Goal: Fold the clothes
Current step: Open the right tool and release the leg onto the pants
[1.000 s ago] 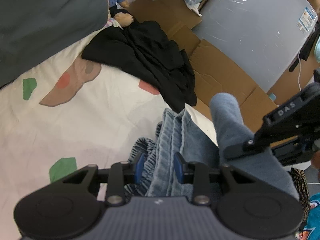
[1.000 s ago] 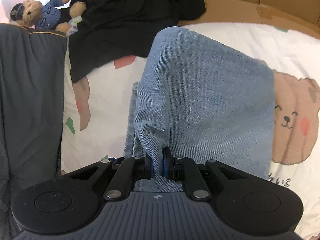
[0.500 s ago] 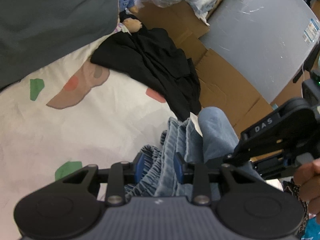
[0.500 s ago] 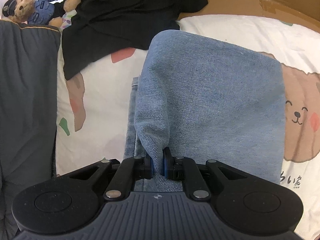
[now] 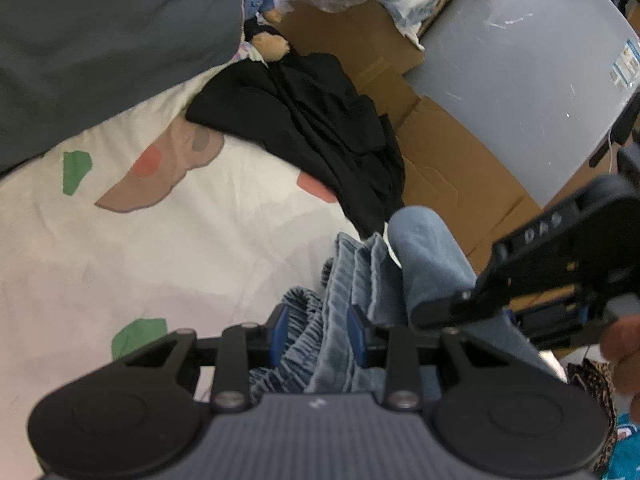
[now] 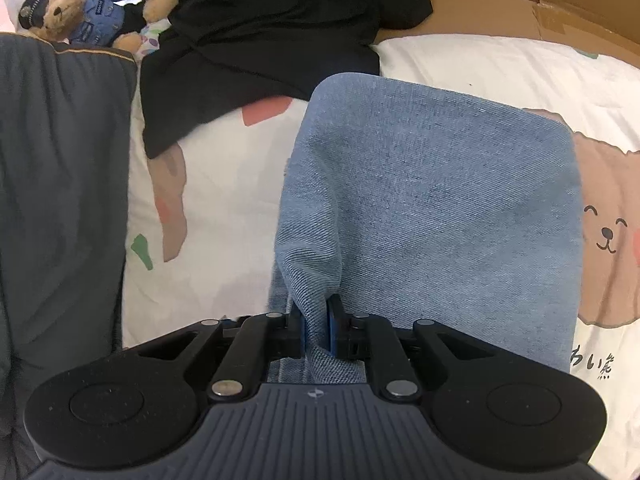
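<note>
On the printed sheet [image 6: 224,216], both tools pinch light-blue jeans [image 6: 432,200] (folded over, elastic waistband bunched).

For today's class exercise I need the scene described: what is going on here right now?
A person is folding blue jeans on a bed sheet with a hand-held gripper in each hand. The right gripper pinches a fold of denim, doubled over. The left gripper clamps the bunched elastic waistband. A black garment and a teddy bear lie beyond the jeans.
</note>
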A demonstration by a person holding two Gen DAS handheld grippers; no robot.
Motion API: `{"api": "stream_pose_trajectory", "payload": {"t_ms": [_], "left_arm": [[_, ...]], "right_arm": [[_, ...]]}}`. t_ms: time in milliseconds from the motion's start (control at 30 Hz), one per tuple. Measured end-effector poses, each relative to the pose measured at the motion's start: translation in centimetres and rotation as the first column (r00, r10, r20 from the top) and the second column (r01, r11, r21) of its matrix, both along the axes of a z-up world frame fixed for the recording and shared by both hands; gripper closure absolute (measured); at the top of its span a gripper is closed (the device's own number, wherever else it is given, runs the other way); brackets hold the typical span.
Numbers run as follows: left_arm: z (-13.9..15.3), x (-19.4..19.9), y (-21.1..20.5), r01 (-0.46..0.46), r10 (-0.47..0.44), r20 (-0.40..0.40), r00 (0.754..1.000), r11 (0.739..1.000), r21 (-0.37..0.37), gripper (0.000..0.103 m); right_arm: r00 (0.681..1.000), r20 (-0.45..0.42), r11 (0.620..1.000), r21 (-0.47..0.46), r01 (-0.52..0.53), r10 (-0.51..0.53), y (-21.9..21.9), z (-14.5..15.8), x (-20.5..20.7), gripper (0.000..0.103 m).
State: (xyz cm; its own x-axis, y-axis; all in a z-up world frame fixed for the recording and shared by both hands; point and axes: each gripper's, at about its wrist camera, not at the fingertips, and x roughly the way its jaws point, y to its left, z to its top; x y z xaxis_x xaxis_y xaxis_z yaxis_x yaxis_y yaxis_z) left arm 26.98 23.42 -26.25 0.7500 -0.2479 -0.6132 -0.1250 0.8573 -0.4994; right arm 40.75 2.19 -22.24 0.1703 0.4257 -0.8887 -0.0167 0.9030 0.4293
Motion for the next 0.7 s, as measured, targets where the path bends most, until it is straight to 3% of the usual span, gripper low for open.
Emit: {"api": "stream_pose_trajectory", "payload": {"t_ms": [367, 467, 500, 533, 700], "left_arm": [[-0.1, -0.3, 0.8, -0.049, 0.049, -0.006, 0.999, 0.999, 0.013, 0.069], [-0.2, -0.3, 1.3, -0.070, 0.070, -0.007, 0.997, 0.998, -0.003, 0.069], [-0.2, -0.3, 1.4, -0.078, 0.078, -0.007, 0.997, 0.997, -0.007, 0.069], [-0.2, -0.3, 1.6, -0.086, 0.086, -0.007, 0.996, 0.996, -0.010, 0.069], [0.4, -0.8, 3.0, -0.140, 0.140, 0.009, 0.990, 0.990, -0.006, 0.069]], "right_arm": [[1.000, 0.000, 1.000, 0.007, -0.030, 0.030, 1.7, -0.7, -0.2, 0.094], [0.999, -0.031, 0.999, 0.035, -0.016, 0.017, 1.8, -1.6, -0.2, 0.077], [0.998, -0.057, 0.997, 0.071, -0.015, 0.019, 1.8, -1.8, -0.1, 0.065], [0.997, -0.078, 0.993, 0.113, -0.020, 0.029, 1.8, -1.8, -0.1, 0.060], [0.994, -0.059, 0.976, 0.207, -0.074, 0.088, 1.8, 0.0, -0.2, 0.055]]}}
